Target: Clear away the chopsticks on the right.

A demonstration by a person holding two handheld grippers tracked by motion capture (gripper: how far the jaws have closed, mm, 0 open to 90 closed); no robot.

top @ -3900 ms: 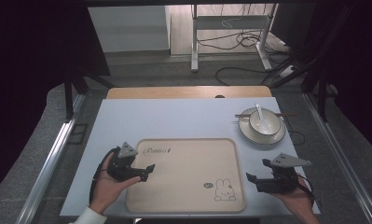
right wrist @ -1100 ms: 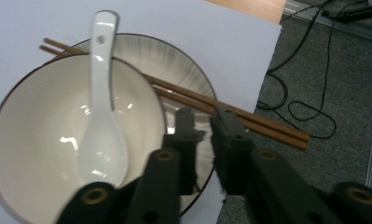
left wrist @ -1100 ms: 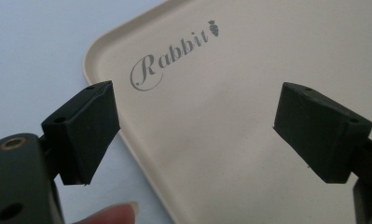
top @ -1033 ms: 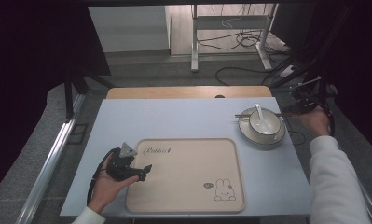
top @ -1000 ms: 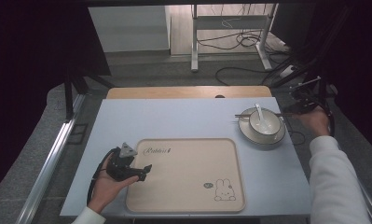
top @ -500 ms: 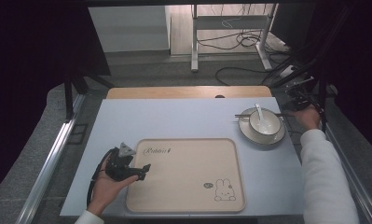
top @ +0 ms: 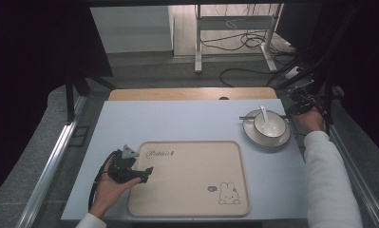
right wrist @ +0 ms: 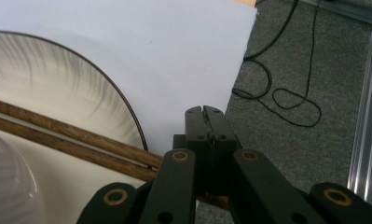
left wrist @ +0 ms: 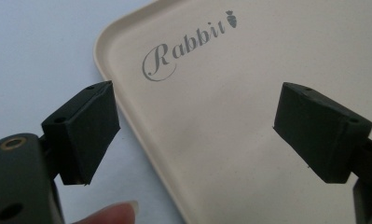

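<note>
Right gripper view shows the right hand-held gripper (right wrist: 205,112) with jaws pressed together over the near ends of the chopsticks (right wrist: 67,140), which lie across the plate (right wrist: 95,100); whether it truly pinches them I cannot tell. They look light, stiff, smooth and apt to roll, so both should be taken together near that end. Left of the plate, the left hand-held gripper (left wrist: 193,135) gapes wide over the tray (left wrist: 230,116).

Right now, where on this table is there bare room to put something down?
The tray is bare between its "Rabbit" lettering and bunny print. The table beyond the tray is free too. The right side is crowded: plate, bowl, chopsticks.
</note>
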